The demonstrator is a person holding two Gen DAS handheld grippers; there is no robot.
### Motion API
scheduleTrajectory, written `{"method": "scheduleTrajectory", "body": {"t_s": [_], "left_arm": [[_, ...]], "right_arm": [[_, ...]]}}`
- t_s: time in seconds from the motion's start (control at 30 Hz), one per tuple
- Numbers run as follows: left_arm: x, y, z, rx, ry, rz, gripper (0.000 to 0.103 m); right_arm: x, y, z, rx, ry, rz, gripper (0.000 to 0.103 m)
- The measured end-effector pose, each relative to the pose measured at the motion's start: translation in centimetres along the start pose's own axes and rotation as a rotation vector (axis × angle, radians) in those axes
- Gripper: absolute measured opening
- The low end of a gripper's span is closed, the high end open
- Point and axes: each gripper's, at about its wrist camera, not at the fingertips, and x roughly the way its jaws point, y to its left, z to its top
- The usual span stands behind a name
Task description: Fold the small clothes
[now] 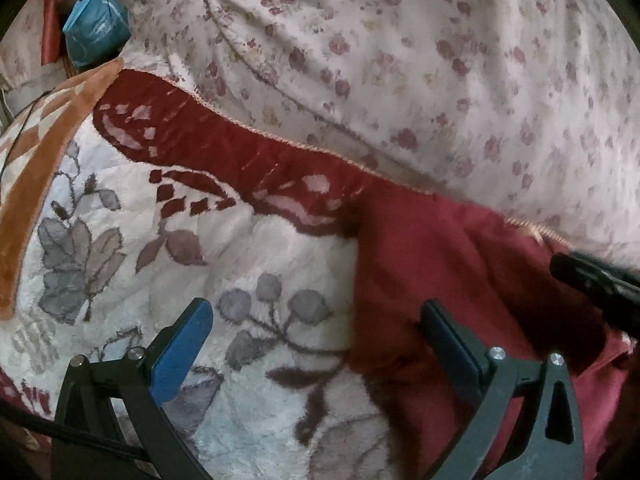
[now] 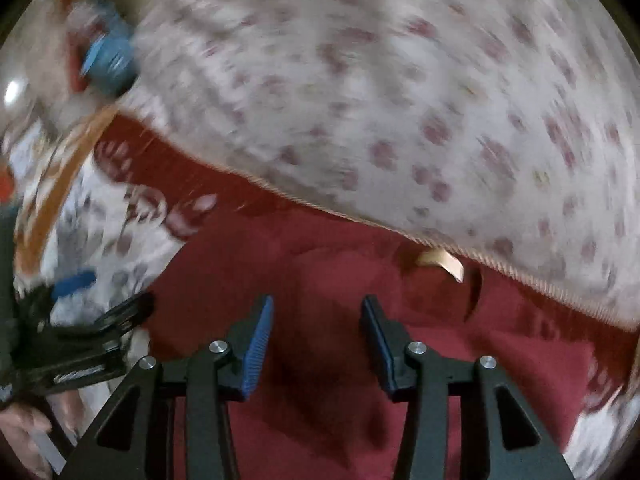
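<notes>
A dark red garment [image 1: 460, 276] lies spread on a plush blanket [image 1: 132, 216] with leaf and berry prints. In the right wrist view the garment [image 2: 320, 360] fills the lower middle, with a pale tag [image 2: 442, 262] near its far edge. My left gripper [image 1: 316, 320] is open, its right finger over the garment's left edge and its left finger over the blanket. My right gripper [image 2: 318, 320] is open above the garment, holding nothing. The right gripper's tip [image 1: 592, 280] shows at the right of the left wrist view, and the left gripper [image 2: 92, 320] shows at the left of the right wrist view.
A pale sheet with small red flowers [image 1: 420, 60] bulges behind the garment and blanket. A blue plastic bag [image 1: 96, 28] sits at the far left corner. The blanket has an orange-brown border [image 1: 44, 168]. The right wrist view is blurred by motion.
</notes>
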Motion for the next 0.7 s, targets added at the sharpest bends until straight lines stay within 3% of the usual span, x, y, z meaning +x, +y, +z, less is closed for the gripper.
{"method": "scheduleTrajectory", "body": {"t_s": [0.13, 0.27, 0.4, 0.47, 0.6, 0.7], "left_arm": [[-0.6, 0.1, 0.2, -0.035, -0.023, -0.043, 0.103], [-0.8, 0.2, 0.6, -0.048, -0.021, -0.101, 0.103], [-1.3, 1.5, 1.3, -0.118, -0.043, -0.167, 0.103], [-1.4, 2.2, 1.5, -0.152, -0.048, -0.201, 0.103], [-1.7, 2.0, 1.6, -0.15, -0.051, -0.237, 0.103], [-1.8, 1.3, 1.4, -0.112, -0.046, -0.237, 0.103]], "right_arm": [[0.8, -5.9, -0.2, 0.284, 0.002, 0.106, 0.063], [3.3, -5.5, -0.4, 0.344, 0.067, 0.325, 0.063], [0.0, 0.5, -0.6, 0.08, -0.048, 0.39, 0.064], [-1.0, 3.2, -2.0, -0.03, -0.039, 0.416, 0.067], [-1.0, 5.0, -5.3, -0.088, 0.023, 0.409, 0.067], [-1.9, 3.3, -7.0, -0.02, 0.012, 0.39, 0.067]]}}
